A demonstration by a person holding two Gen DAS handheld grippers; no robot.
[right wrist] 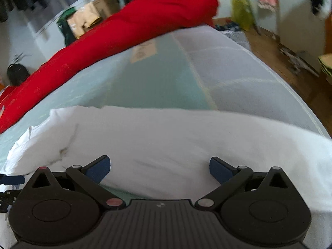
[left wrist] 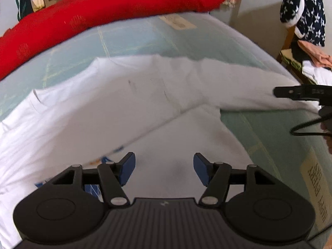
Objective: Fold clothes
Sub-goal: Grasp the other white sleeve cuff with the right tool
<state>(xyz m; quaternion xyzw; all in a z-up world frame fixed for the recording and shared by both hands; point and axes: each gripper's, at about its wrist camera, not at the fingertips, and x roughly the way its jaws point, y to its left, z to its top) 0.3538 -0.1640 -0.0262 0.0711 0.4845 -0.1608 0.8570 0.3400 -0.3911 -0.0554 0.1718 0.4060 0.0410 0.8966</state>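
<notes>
A white long-sleeved shirt (left wrist: 116,108) lies spread on a pale green bed cover (left wrist: 132,39), one sleeve stretching out to the right. My left gripper (left wrist: 164,169) hovers over the shirt's body, its blue pads apart with nothing between them. A bit of blue print shows by its left finger. In the left wrist view the right gripper (left wrist: 300,93) comes in from the right edge at the end of that sleeve. The right wrist view shows my right gripper (right wrist: 159,169) open above the white sleeve (right wrist: 176,141), nothing gripped.
A long red blanket (left wrist: 108,6) runs along the bed's far edge. At the right, a chair (left wrist: 290,47) carries a star-patterned navy garment (left wrist: 303,10), a peach cloth and white clothes. Wooden floor (right wrist: 286,62) lies beyond the bed's right side. Cardboard boxes (right wrist: 89,20) stand behind the blanket.
</notes>
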